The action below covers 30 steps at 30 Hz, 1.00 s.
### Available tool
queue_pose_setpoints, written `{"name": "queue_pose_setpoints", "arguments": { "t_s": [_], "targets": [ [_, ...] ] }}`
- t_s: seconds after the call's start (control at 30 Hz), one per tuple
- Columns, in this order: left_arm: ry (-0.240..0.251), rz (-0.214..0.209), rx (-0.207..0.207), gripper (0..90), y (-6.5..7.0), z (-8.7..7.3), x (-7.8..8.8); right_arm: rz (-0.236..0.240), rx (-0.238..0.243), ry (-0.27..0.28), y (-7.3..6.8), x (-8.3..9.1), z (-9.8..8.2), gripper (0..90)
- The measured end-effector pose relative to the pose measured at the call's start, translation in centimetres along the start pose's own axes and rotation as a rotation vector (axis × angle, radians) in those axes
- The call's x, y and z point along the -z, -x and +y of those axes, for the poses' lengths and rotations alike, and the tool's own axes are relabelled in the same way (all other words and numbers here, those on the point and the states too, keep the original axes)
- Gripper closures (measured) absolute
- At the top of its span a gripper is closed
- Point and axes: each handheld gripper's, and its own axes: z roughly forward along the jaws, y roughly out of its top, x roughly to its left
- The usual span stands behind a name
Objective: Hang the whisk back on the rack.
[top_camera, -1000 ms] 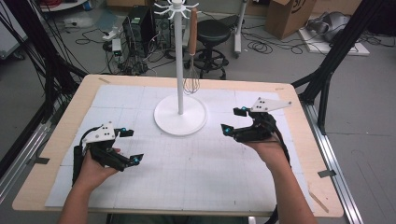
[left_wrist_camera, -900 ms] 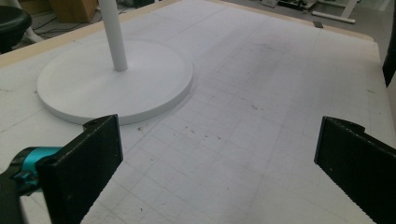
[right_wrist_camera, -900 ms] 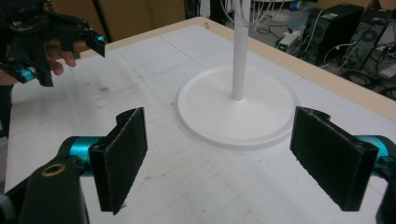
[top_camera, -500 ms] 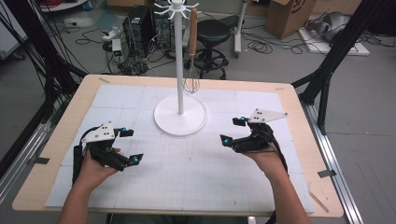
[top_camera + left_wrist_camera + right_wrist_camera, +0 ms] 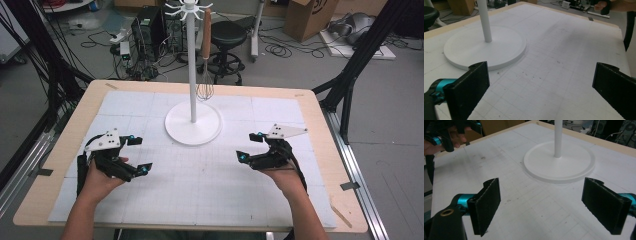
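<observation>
- The left gripper (image 5: 136, 153) sat low over the white gridded mat (image 5: 200, 175) at the table's (image 5: 65, 150) left side, held in the person's left hand (image 5: 97, 180); its jaws stood wide apart with nothing between them.
- The right gripper (image 5: 250, 147) was at the mat's right side in the right hand (image 5: 280, 175), jaws likewise spread wide and empty (the right gripper view showed bare mat in the gap).
- A white stand (image 5: 193, 65) rose from its round base (image 5: 193, 125) at the middle far part of the mat, between the two grippers and beyond them.
- A whisk (image 5: 205, 55) with a wooden handle hung from the stand's hooked top, its wire head clear of the base.
- In the left gripper view the base (image 5: 484, 47) lay ahead to the left, apart from the jaws.
- Beyond the table stood a black stool (image 5: 230, 35), a cardboard box (image 5: 312, 17) and cables on the floor.
</observation>
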Motion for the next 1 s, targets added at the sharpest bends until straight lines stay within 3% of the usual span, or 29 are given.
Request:
{"name": "queue_pose_setpoints", "arguments": {
  "t_s": [1.0],
  "targets": [
    [0.009, 0.001, 0.001, 1.6, 0.10, 0.07, 0.20, -0.018, 0.004, 0.005, 0.06, 0.15, -0.03, 15.0]
  ]
}}
